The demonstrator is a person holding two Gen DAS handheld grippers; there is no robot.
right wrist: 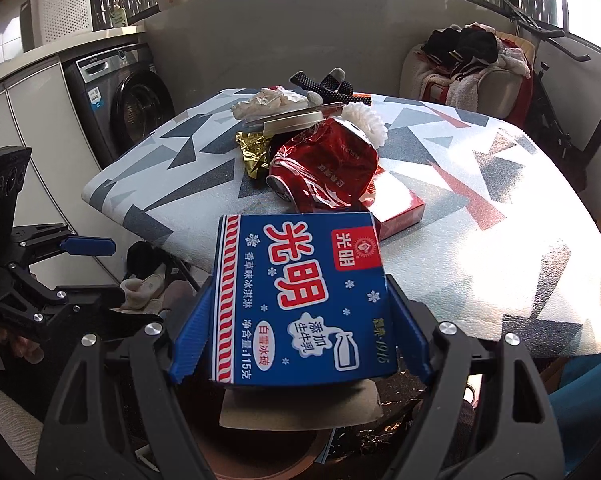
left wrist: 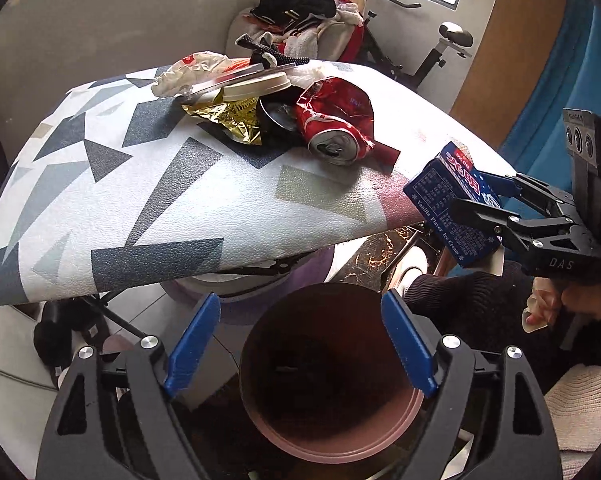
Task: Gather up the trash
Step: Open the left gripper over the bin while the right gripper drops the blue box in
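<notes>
Ice-cream box point(right wrist: 300, 300) clamped between my right gripper point(right wrist: 300, 344) fingers, near the bin point(left wrist: 332, 376) under the worktop point(left wrist: 140, 200); left gripper point(left wrist: 300, 344) spread, empty. Risk: early release drops it outside the rim.

The bin point(left wrist: 328, 376) shows only a dark inside in the left wrist view; what lies in it cannot be told. In the right wrist view the ice cream box point(right wrist: 300, 300) covers most of the bin's mouth and half of a red carton point(right wrist: 400, 210). The crushed can point(right wrist: 320, 176) hides a black container behind it, perhaps a lid.
</notes>
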